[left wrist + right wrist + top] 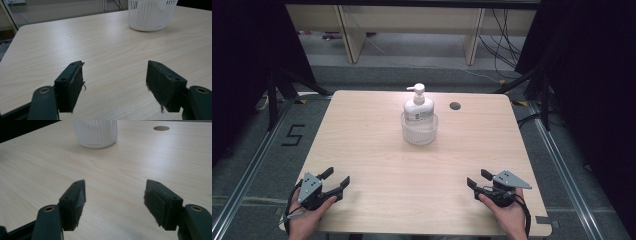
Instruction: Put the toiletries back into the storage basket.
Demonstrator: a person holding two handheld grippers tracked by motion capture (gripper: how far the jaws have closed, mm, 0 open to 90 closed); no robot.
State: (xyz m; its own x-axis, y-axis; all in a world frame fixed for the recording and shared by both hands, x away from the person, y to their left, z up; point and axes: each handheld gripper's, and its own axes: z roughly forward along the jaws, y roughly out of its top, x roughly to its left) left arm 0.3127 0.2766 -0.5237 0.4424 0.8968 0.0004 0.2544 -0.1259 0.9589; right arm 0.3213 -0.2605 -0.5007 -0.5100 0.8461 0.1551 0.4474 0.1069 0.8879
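While both grippers rest wide apart-jawed at the near edge, a pump bottle (418,106) stands upright in a white basket (419,132) mid-table toward the far side.

Left gripper (335,179) and right gripper (477,179) both gape, holding nothing, well apart from the basket. From the high view the bottle's long axis is vertical, its nozzle pointing left; the gripper views show the slatted basket (150,15) wall up close, and the right one the table (130,170) hole (161,128).

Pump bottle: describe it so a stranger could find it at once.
Start at the wooden table and look to its far middle, left of the round hole. There a white slotted basket stands, and the pump bottle sits upright inside it. It is white, labelled, and topped by a pump.
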